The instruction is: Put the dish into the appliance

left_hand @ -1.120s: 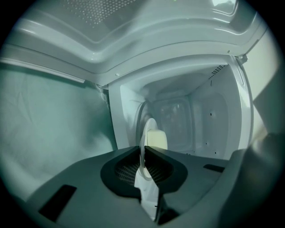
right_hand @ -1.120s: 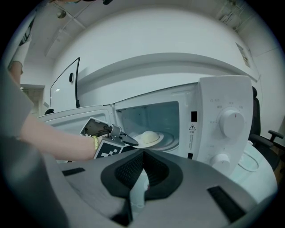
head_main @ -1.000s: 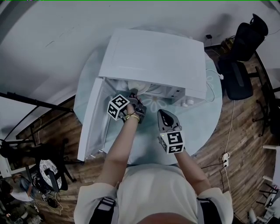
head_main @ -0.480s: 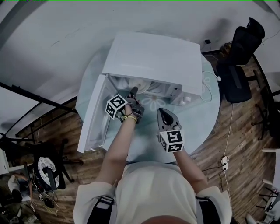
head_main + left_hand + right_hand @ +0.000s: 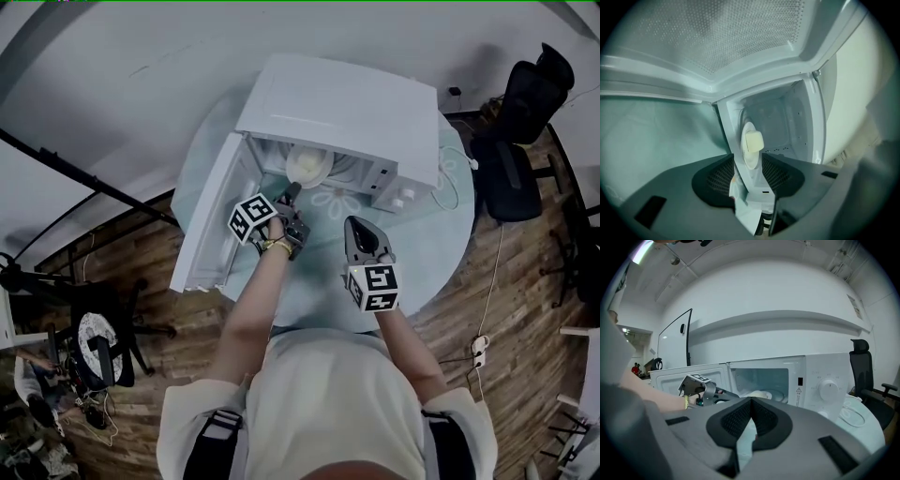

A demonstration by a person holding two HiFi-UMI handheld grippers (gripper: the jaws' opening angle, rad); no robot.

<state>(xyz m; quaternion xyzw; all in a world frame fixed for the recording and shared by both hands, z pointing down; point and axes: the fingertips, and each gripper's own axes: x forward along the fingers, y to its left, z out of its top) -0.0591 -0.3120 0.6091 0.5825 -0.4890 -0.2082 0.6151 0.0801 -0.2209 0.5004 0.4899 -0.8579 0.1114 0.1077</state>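
Note:
The white microwave (image 5: 342, 112) stands on the round table with its door (image 5: 208, 216) swung open to the left. A cream dish (image 5: 310, 166) with a pale block on it lies inside the cavity. My left gripper (image 5: 289, 195) is just outside the opening and points at the dish. Its jaws have just been opening and stand open with nothing between them. In the left gripper view the dish (image 5: 751, 149) shows beyond the gap. My right gripper (image 5: 361, 234) hovers over the table in front of the microwave (image 5: 825, 380), shut and empty. From there the dish (image 5: 757, 394) sits low in the cavity.
The table (image 5: 319, 281) carries a light patterned cloth. The microwave's knobs (image 5: 829, 390) face me at its right side. A black office chair (image 5: 511, 141) stands at the right on the wooden floor. Stands and gear (image 5: 94, 356) crowd the floor at the left.
My left gripper has let go of the dish, opened, and drawn back from the cavity. The dish now lies in plain sight inside. The right gripper has risen a little.

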